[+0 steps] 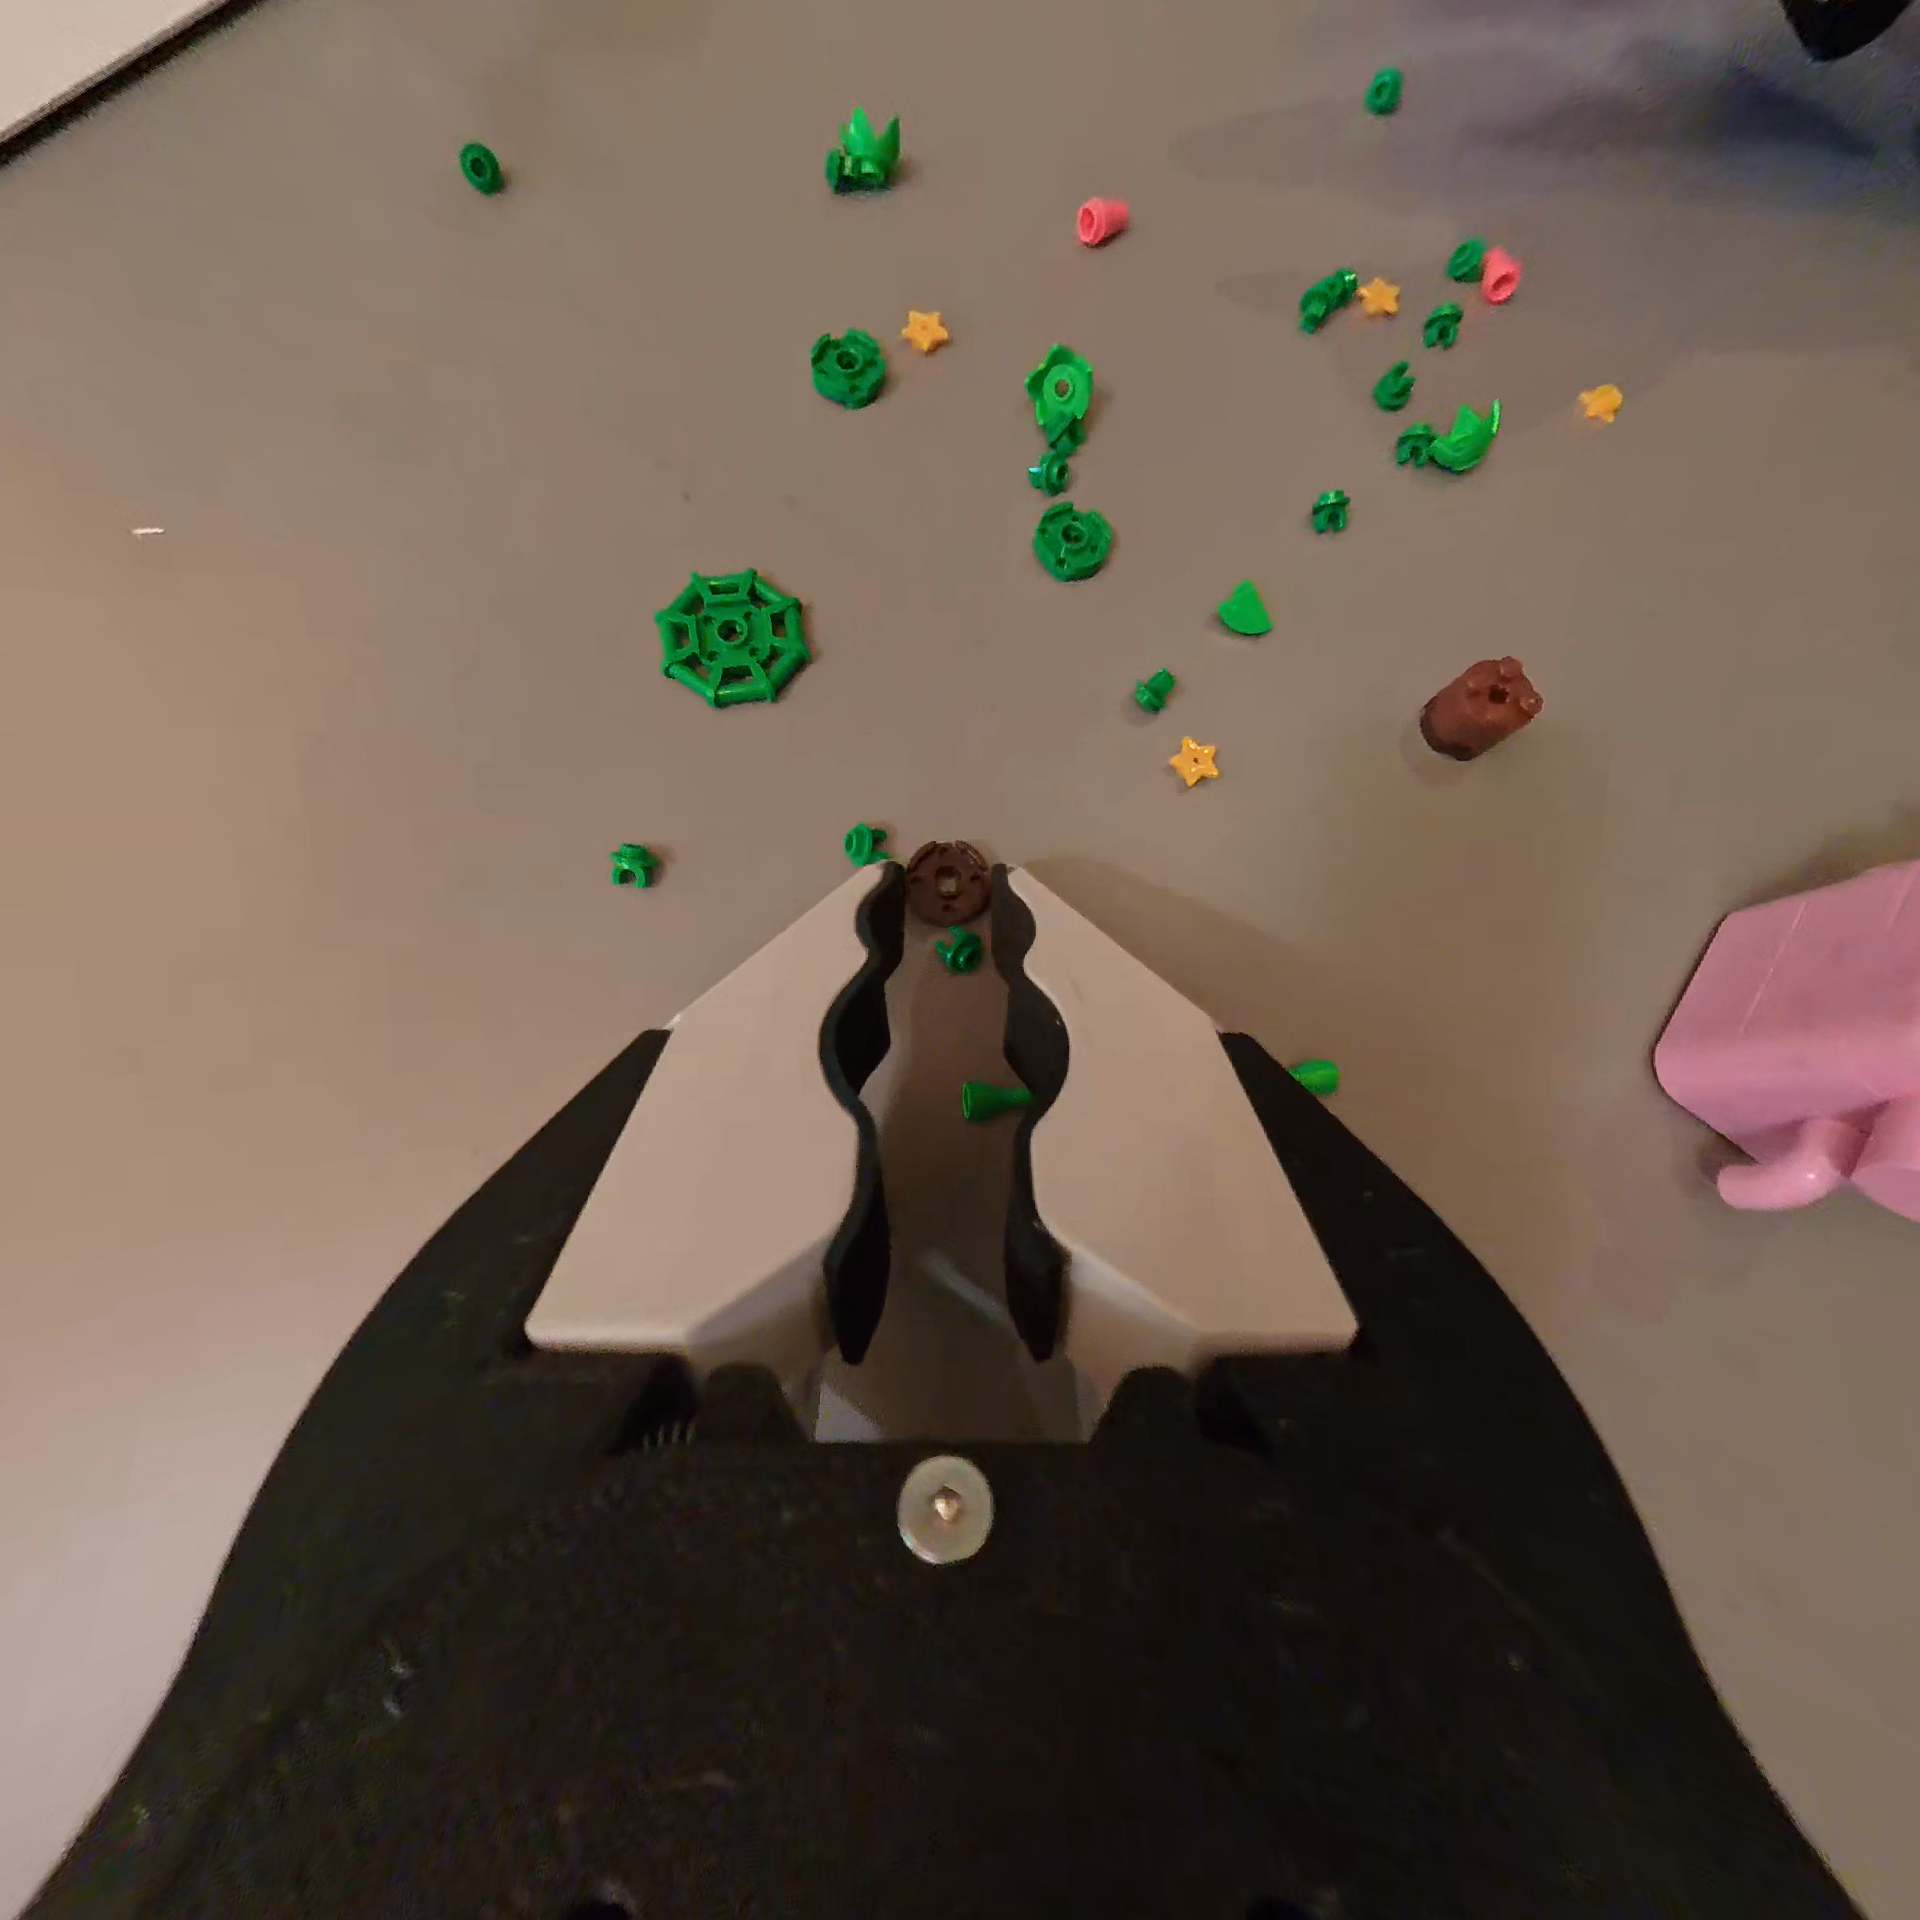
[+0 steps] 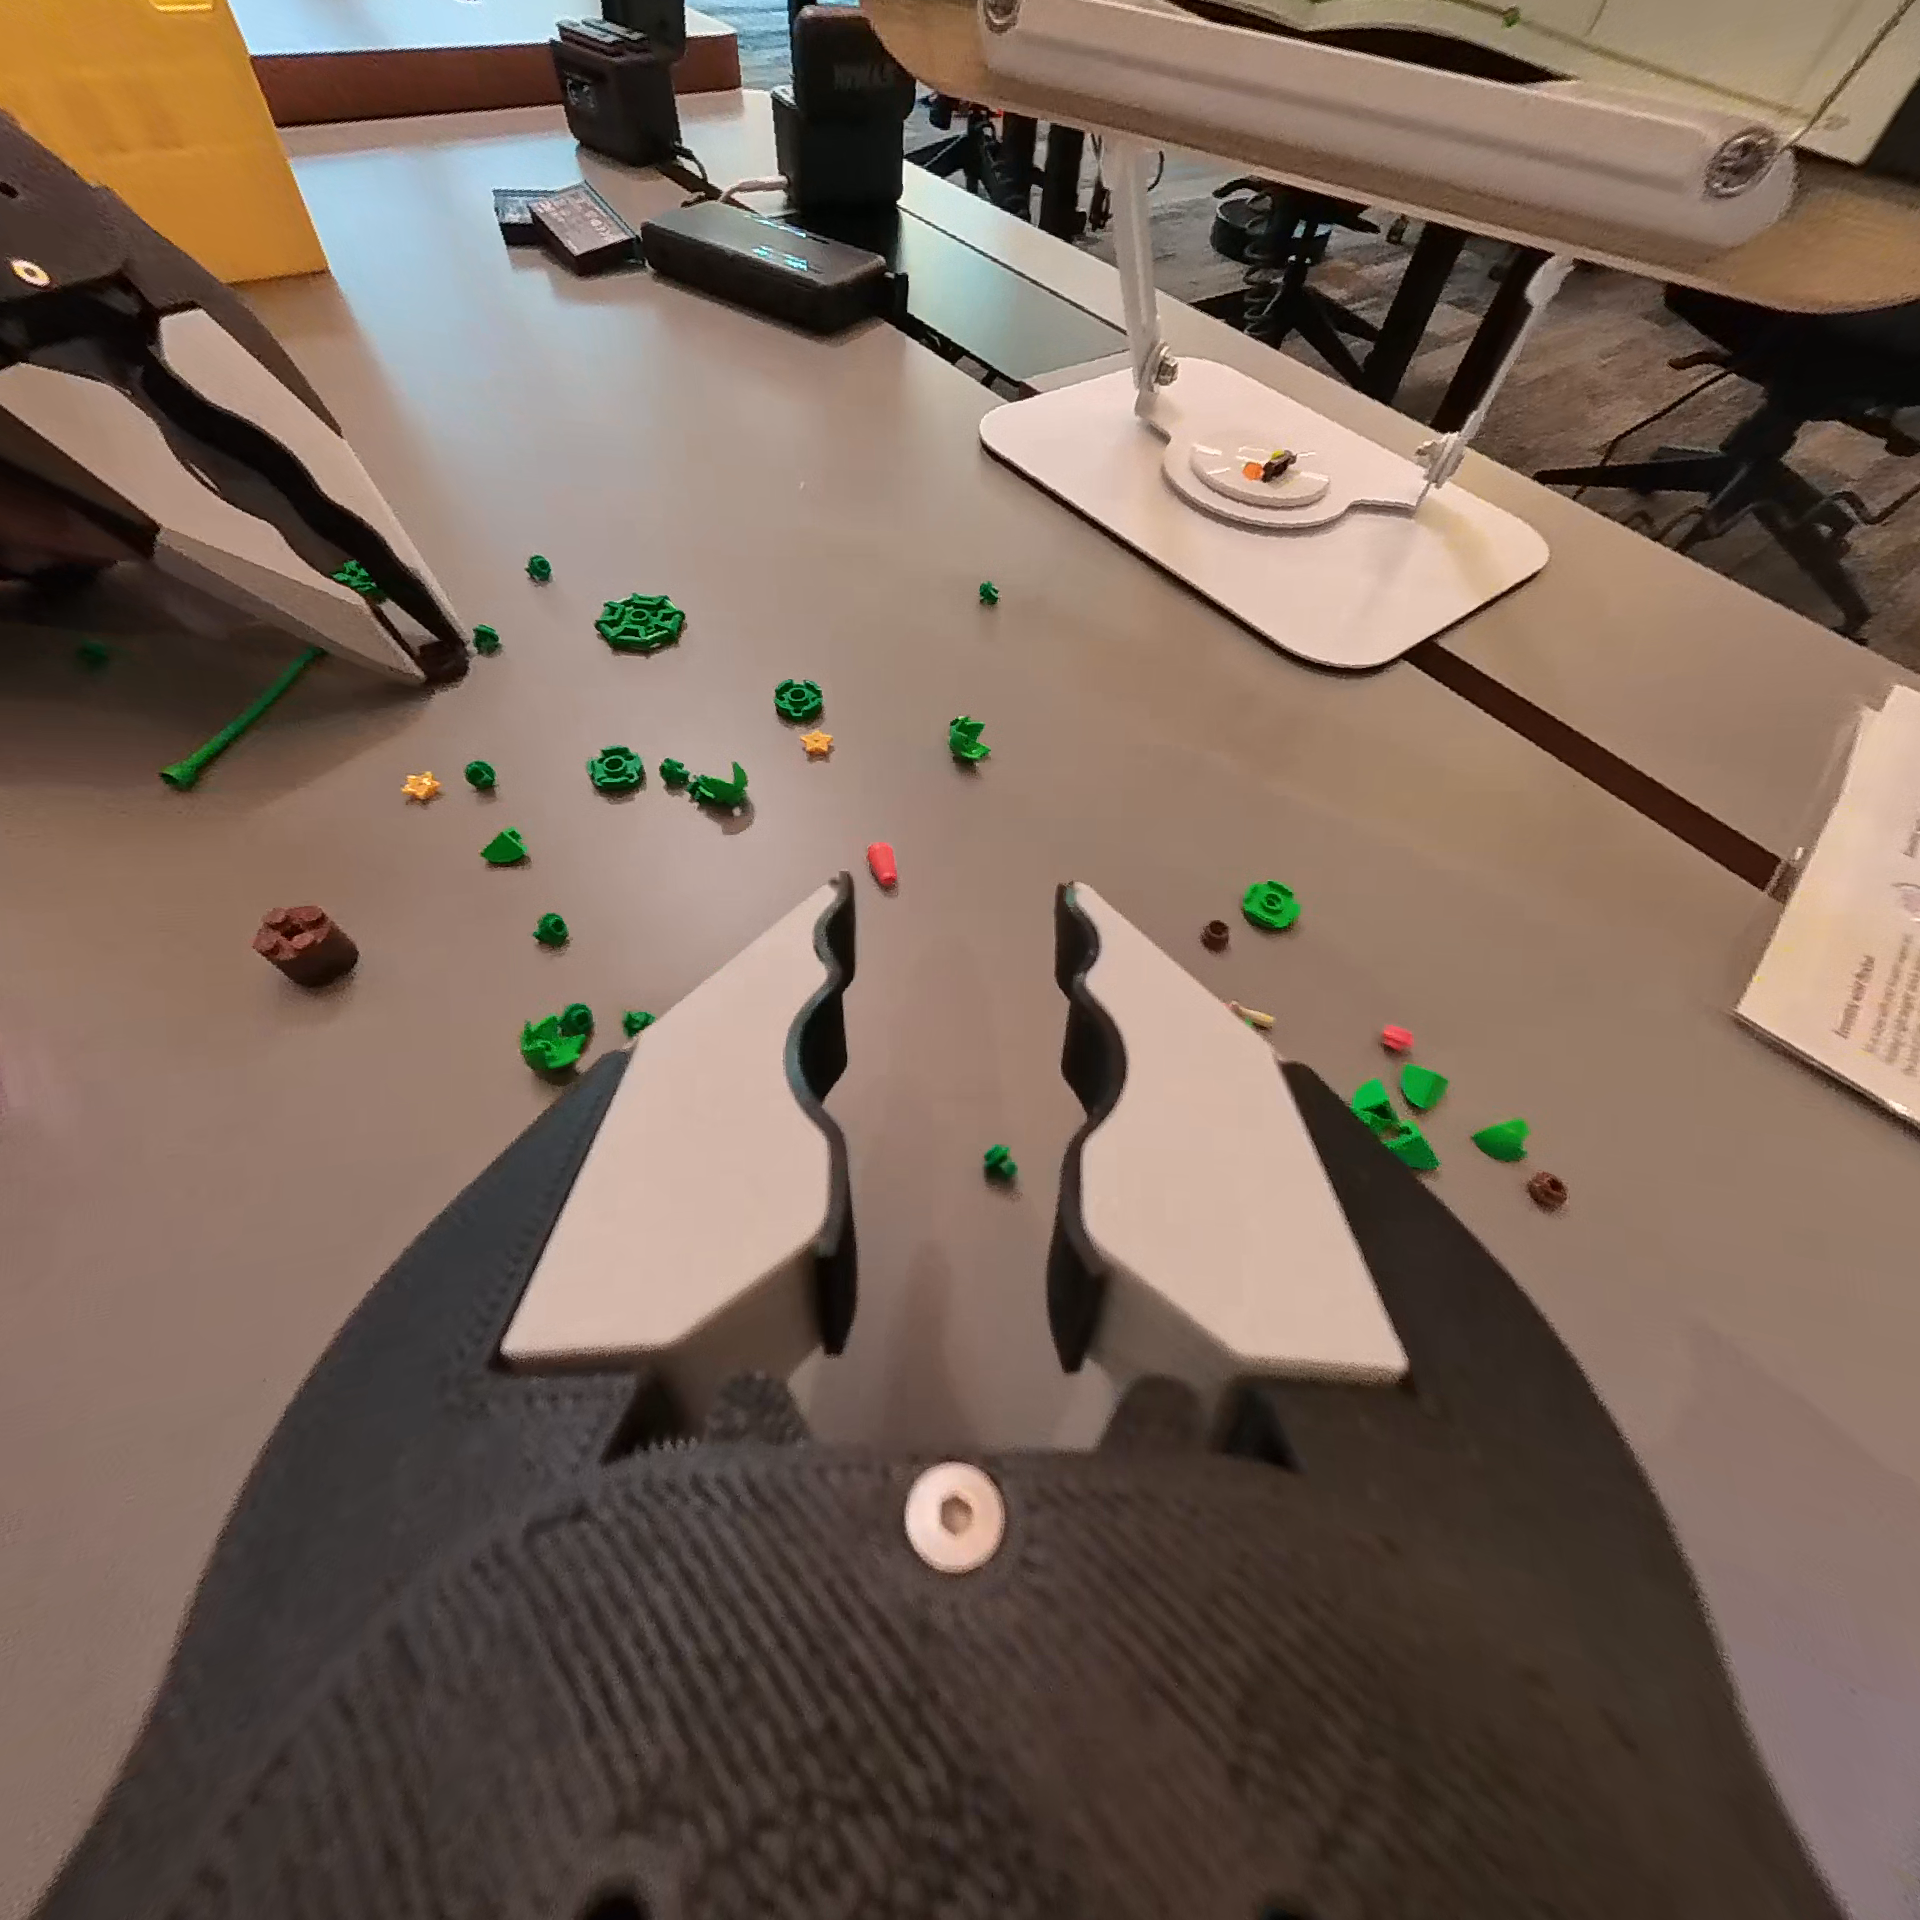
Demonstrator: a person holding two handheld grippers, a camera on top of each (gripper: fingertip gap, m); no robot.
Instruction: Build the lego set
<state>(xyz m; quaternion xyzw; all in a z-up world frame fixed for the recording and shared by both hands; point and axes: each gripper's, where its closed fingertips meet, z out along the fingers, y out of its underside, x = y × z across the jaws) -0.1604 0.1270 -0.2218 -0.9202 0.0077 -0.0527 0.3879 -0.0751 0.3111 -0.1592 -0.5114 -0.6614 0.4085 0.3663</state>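
Observation:
My left gripper (image 1: 943, 875) is shut on a small dark brown round plate (image 1: 945, 883), with its tips down at the grey table; it also shows in the right wrist view (image 2: 442, 655) at the far left. Loose pieces lie ahead of it: a green web-shaped plate (image 1: 730, 637), green round plates (image 1: 848, 367), yellow stars (image 1: 1194, 762), pink cones (image 1: 1101, 220) and a brown round brick (image 1: 1481, 707). My right gripper (image 2: 954, 899) is open and empty above the table, with a red cone (image 2: 882, 864) just past its left fingertip and a small green stud (image 2: 1000, 1162) between the fingers.
A pink object (image 1: 1808, 1049) sits at the right edge of the left wrist view. A white stand base (image 2: 1351, 582) is at the back right, a paper sheet (image 2: 1839, 935) at the right, a yellow box (image 2: 156, 135) and black devices (image 2: 769, 260) at the back. A long green stem (image 2: 239, 722) lies under the left gripper. My right fingertips sit around 20 centimetres from my left ones. About 10 centimetres separates my left fingertips from the brown round brick (image 1: 1481, 707).

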